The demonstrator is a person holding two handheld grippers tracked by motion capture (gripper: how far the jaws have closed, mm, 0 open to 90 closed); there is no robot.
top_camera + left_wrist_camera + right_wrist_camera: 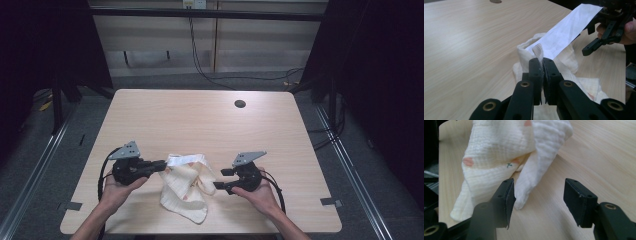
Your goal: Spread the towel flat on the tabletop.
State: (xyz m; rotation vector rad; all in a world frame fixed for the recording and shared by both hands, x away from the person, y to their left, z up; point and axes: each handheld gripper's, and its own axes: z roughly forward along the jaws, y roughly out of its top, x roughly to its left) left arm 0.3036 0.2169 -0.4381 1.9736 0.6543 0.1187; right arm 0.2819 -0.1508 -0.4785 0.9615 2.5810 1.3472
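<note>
the left gripper (161, 164) has its jaws pinched tight on a raised edge of the cream cloth (184, 187), which lies crumpled on the table (200, 120) between the two grippers. the right gripper (222, 178) sits just beside the cloth's other side, jaws wide apart and gripping nothing; a drooping tip of cloth rests on the table just ahead of them, close to one pad.

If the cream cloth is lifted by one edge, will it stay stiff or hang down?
Probably it will hang: the cloth lies crumpled in soft folds. It looks thin and light. The left tool, shut on one edge, likely keeps its hold on the textured weave.
</note>
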